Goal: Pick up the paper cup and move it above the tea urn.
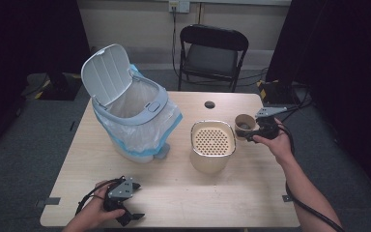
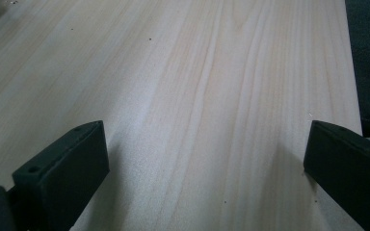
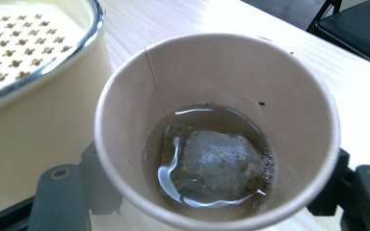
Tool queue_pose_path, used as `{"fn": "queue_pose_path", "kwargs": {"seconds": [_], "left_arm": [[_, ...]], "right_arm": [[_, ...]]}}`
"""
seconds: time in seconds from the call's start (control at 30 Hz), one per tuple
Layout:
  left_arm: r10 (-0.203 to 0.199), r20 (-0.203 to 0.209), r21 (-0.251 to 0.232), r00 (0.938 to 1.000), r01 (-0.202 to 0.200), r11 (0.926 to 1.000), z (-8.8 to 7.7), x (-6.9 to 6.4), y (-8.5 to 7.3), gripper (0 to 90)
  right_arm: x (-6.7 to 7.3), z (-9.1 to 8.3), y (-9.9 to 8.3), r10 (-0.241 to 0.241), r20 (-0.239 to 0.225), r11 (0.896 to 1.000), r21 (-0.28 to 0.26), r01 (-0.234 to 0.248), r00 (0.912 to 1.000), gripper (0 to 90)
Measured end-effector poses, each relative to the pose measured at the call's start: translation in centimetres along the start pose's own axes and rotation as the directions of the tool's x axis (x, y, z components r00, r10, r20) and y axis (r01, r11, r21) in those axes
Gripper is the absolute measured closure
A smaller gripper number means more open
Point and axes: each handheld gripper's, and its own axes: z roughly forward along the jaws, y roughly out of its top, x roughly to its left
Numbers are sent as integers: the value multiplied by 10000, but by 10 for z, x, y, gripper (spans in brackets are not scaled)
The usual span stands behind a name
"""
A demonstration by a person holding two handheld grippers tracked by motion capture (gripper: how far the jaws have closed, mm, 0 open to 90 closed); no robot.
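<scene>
The paper cup (image 3: 217,130) is pinched between the jaws of the right claw (image 1: 257,131), one jaw on each side of its lower wall, as the right claw's own view shows. Inside it a little brownish liquid and a soaked tea bag (image 3: 217,166) are seen. Just to the left of this claw stands the cream strainer container (image 1: 212,145) with its perforated insert, and further left the lidded bin (image 1: 130,116), its lid raised and a bag lining it.

The step in hand is judged to be the carrying of the cup toward the strainer for emptying. The cup should be kept upright until its rim is over the perforated tray, and the squeeze held light, since a thin paper wall is easily crushed and liquid could be spilled on the surface (image 1: 183,193). The tilt is best made slowly, so that the bag lands on the holes.

The left claw (image 1: 125,210) is spread wide, nothing between its jaws, low over the near edge of the surface.
</scene>
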Motion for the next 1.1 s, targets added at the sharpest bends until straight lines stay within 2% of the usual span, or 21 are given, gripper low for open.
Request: {"fn": "queue_pose_path", "kwargs": {"seconds": [0.1, 0.17, 0.63, 0.87, 1.1], "left_arm": [[-1, 3, -1, 10000, 1, 10000, 0, 0, 0, 12], [-2, 2, -2, 10000, 2, 10000, 0, 0, 0, 12], [-1, 3, 1, 10000, 1, 10000, 0, 0, 0, 12], [-6, 0, -5, 10000, 6, 10000, 0, 0, 0, 12], [0, 2, 1, 10000, 0, 10000, 0, 0, 0, 12]], "right_arm": [[-1, 1, 5, -28, 37, 9999, -135, 29, 10000, 266], [-1, 1, 8, -162, 179, 9998, -143, 165, 9997, 266], [-9, 0, 37, -814, 376, 9964, -195, 822, 9960, 268], [-7, -1, 51, -1008, 422, 9939, -414, 1026, 9940, 270], [0, -7, 64, -1432, 533, 9863, -747, 1469, 9883, 271]]}}
